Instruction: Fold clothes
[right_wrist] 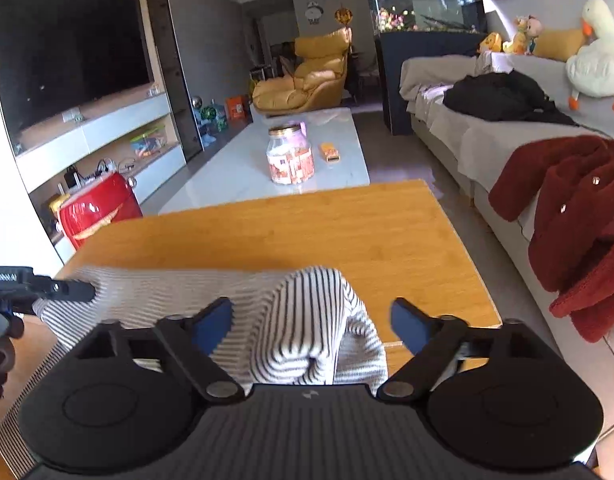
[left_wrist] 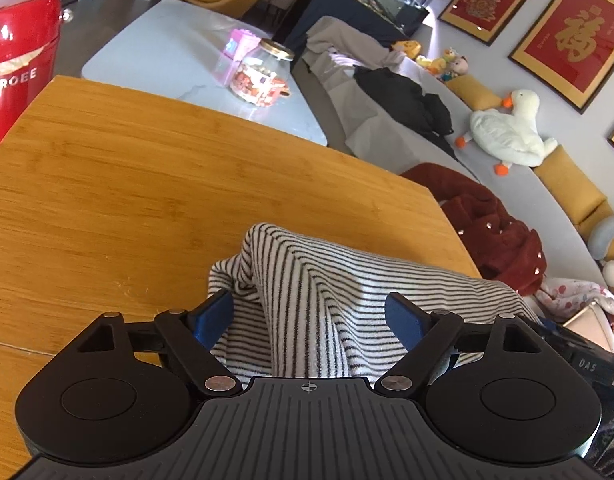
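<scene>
Two grippers over striped garment (right_wrist: 307, 320) on wooden table (right_wrist: 307, 232); it lies w/ long axis across the table. Left gripper (left_wrist: 309, 314) and right gripper (right_wrist: 311, 320): jaws apart, straddling bunched folds, not clamped.

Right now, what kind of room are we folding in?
Most likely a home living room: a long grey sofa with a white plush goose, a large dark wall television, and a yellow leather armchair.

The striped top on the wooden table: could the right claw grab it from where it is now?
Probably yes. The striped top is bunched up right between the right claw's open blue pads, with nothing in front of it on the wooden table. The pads do not seem to press on the cloth yet.
</scene>
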Motion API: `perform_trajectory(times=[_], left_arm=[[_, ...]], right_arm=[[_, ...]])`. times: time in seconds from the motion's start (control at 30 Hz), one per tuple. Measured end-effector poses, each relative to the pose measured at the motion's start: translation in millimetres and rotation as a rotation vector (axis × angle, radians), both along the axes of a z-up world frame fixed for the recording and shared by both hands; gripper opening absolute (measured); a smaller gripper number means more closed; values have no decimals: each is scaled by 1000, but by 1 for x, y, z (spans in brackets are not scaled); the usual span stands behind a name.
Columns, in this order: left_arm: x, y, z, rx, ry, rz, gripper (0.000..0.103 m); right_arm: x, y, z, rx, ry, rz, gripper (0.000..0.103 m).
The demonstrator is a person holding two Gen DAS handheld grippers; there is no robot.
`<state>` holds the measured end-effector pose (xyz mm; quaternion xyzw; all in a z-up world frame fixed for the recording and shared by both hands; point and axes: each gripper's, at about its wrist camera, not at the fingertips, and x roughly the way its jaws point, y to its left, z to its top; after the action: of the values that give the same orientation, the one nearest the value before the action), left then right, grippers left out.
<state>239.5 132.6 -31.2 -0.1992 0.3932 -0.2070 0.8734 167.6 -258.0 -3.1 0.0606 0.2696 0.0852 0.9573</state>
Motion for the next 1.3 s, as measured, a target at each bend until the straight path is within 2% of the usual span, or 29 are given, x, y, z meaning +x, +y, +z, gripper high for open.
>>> perform_trajectory(times=[0.03,0.1,0.13,0.27,0.3,0.33,0.37,0.47,0.53,0.6,0.67,0.83,0.9,0.97,1.0,1.03,1.1,1.13,1.2,1.3], left_arm=[[1,1,0,-4,3,0,88],[1,1,-1,-6,8,0,88],[1,2,-1,-6,10,1,88],[-4,4,0,1,10,8,88],[-6,6,1,4,10,24,88],[-9,9,2,7,8,40,88],[-11,11,4,5,4,52,87],[-15,22,7,-62,15,65,87],[-13,27,5,-131,52,70,86],[-9,25,1,-167,86,64,81],[-8,18,-1,-164,93,47,80],[-6,4,-5,-144,100,12,79],[-4,-1,-7,-142,111,4,72],[-2,-5,-9,-135,118,-3,69],[-1,-7,-10,-131,120,-6,65],[0,-9,-10,-125,119,-9,62],[6,-13,-10,-111,116,-8,47],[12,-15,-8,-101,106,-5,44],[27,-17,3,-71,62,3,36],[38,-19,28,-49,-12,0,33]], right_arm=[[0,2,6,0,-24,7,41],[2,6,15,1,-58,33,40],[4,9,13,-5,-46,58,40],[14,22,-17,-123,58,82,43],[13,23,-25,-156,60,81,49],[13,21,-29,-149,73,75,58],[13,16,-32,-116,95,67,61],[14,1,-37,-22,140,50,63],[13,-3,-38,-3,144,53,64],[11,-2,-38,-10,143,62,64],[10,-4,-38,5,152,69,65],[8,-14,-30,135,181,90,65],[11,-13,-30,151,190,98,65],[18,-8,-34,138,202,103,59],[23,-6,-36,132,209,105,50],[30,-3,-38,134,212,107,45],[51,3,-39,142,201,120,36],[63,5,-36,152,193,122,33],[86,7,-28,179,177,118,29],[96,4,-8,206,128,140,27]])
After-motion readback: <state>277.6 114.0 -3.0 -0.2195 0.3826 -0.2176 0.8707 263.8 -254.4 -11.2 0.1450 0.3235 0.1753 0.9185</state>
